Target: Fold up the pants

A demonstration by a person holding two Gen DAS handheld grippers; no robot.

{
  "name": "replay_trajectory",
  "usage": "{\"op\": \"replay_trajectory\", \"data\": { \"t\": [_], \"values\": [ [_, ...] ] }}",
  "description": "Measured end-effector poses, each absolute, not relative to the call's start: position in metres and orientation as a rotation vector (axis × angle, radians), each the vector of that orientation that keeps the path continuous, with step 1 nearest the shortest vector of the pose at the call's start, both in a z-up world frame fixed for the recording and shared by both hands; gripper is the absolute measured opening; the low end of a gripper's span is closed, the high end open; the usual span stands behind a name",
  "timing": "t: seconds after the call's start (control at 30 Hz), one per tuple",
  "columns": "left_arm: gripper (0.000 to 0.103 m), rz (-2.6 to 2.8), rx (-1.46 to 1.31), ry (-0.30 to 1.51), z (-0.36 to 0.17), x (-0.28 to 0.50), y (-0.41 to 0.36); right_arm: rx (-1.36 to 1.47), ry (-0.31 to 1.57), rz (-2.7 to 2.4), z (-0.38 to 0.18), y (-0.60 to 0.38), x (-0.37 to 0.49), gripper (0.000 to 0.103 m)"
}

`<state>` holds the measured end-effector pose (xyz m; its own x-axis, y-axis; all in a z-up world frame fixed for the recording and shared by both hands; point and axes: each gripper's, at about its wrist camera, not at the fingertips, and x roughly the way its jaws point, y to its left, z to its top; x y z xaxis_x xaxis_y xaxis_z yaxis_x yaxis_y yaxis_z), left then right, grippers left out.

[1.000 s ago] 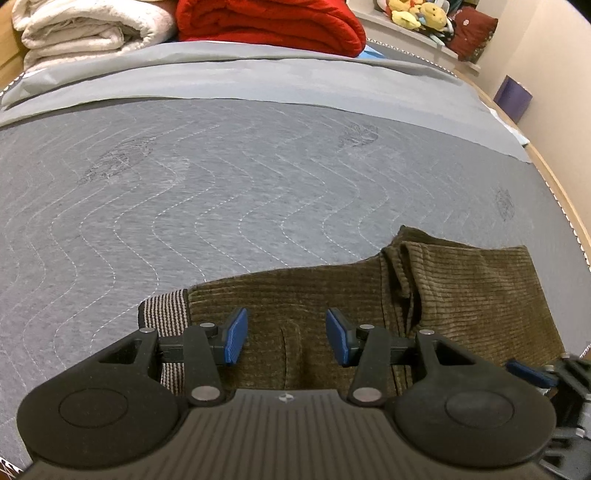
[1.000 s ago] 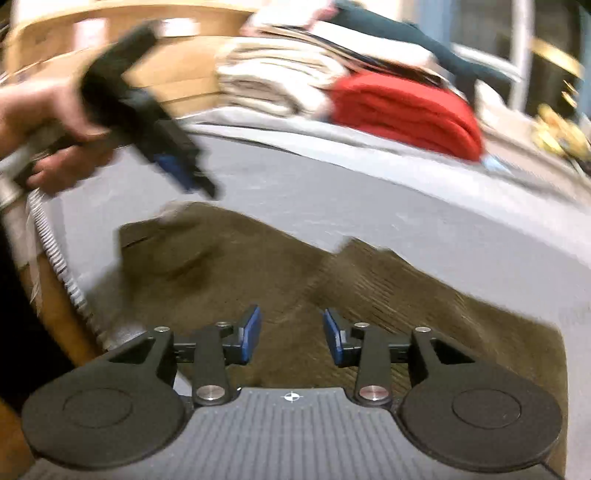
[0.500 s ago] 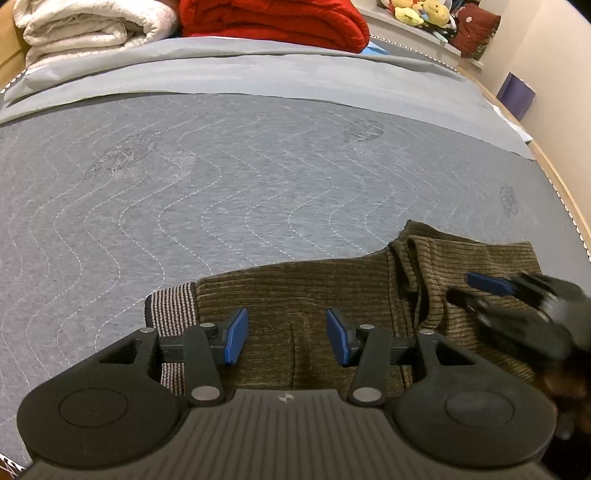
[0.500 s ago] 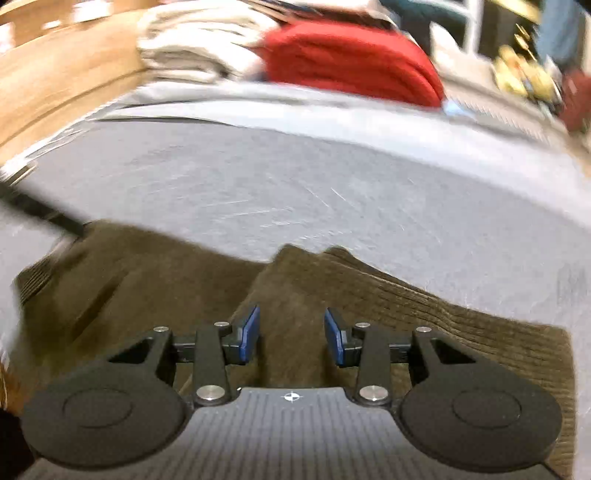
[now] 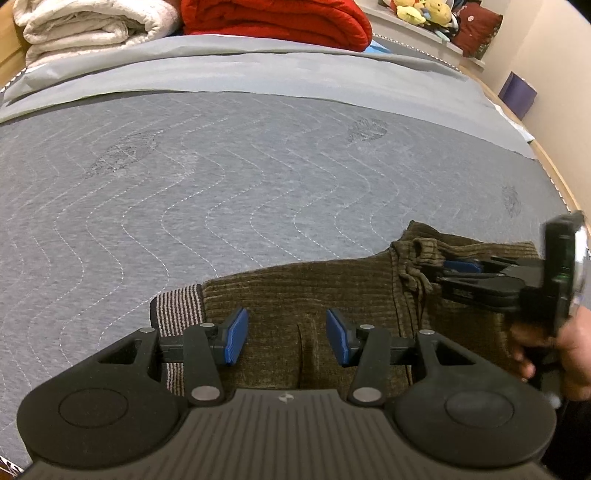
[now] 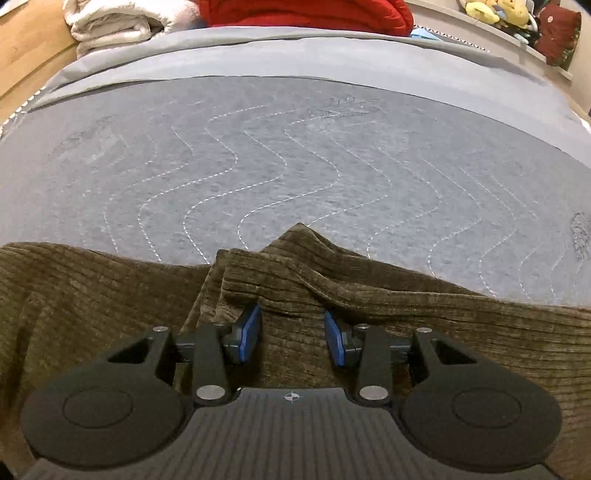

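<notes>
Where ribbed olive corduroy pants [image 6: 406, 332] bunch, right claw [image 6: 292, 334] gapes.

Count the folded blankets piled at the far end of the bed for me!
2. A white blanket lies at the far left of the bed, and a red blanket sits right beside it. More could be hidden past the picture's top edge.

Grey quilted bed [image 5: 221, 192]: olive corduroy pants [image 5: 332, 291] at near edge; white [image 5: 88, 26] and red blankets [image 5: 280, 18] at far end.
</notes>
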<state>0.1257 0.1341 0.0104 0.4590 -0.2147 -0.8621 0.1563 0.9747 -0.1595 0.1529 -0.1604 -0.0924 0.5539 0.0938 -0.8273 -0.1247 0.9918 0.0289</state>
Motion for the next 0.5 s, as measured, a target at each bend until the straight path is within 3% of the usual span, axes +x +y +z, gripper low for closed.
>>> {"op": "replay_trajectory", "data": {
  "t": [0.23, 0.33, 0.4, 0.5],
  "values": [
    [0.052, -0.230, -0.050, 1.068, 0.010, 0.123, 0.130, -0.044, 0.903, 0.204, -0.069, -0.168, 0.074, 0.041],
    [0.052, -0.226, -0.038, 1.074, 0.009, 0.122, 0.125, -0.222, 0.967, 0.292, -0.100, -0.149, 0.039, 0.041],
    [0.052, -0.218, -0.029, 1.082, 0.006, 0.121, 0.122, -0.321, 0.891, 0.283, -0.098, -0.142, 0.021, 0.041],
    [0.053, -0.227, -0.001, 1.088, 0.004, 0.118, 0.114, -0.188, 0.851, 0.296, -0.085, -0.149, 0.007, 0.041]
  ]
}}
